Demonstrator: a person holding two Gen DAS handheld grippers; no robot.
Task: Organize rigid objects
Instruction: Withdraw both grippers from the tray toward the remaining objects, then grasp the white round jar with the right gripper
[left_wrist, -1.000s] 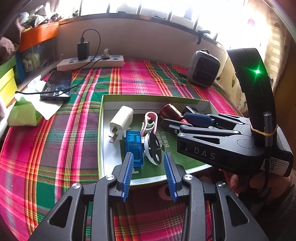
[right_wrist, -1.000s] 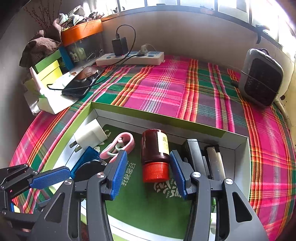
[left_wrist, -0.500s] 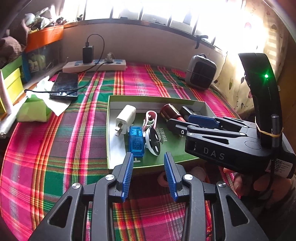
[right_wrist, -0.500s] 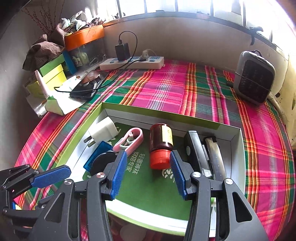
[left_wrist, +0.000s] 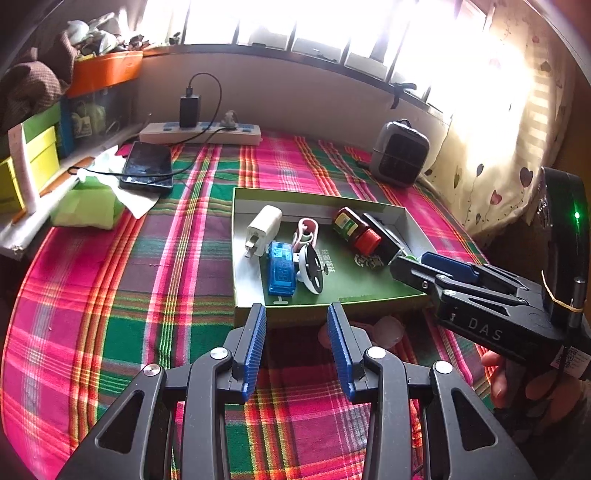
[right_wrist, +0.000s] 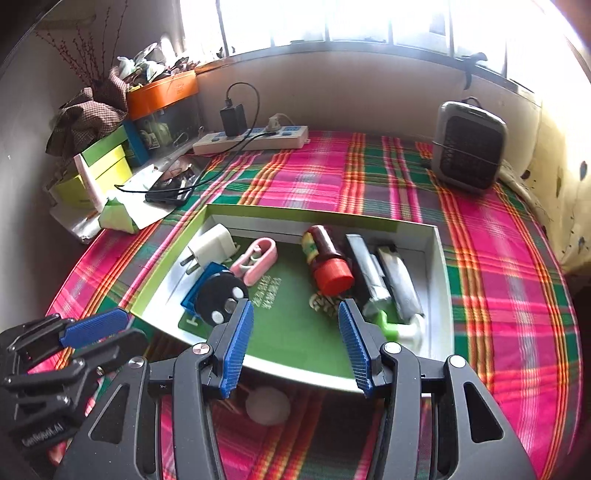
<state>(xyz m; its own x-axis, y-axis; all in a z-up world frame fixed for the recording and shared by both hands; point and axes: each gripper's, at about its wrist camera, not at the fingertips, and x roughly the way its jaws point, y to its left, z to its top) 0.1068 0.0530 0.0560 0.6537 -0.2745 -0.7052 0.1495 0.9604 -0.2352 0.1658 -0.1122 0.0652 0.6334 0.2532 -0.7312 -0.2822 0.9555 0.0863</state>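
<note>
Both grippers hang above the plaid cloth at the tray's near edge, the left gripper and right gripper each released with nothing between the pads. In the green tray, the white charger lies at 10 o'clock, the red-capped bottle at centre, and the blue USB meter near 8 o'clock.

Strong backlight from window, blown-out glare upper right; fisheye bending, dark corners; slight blur.

A home: plaid-covered bed, curtained window, charging phone.
</note>
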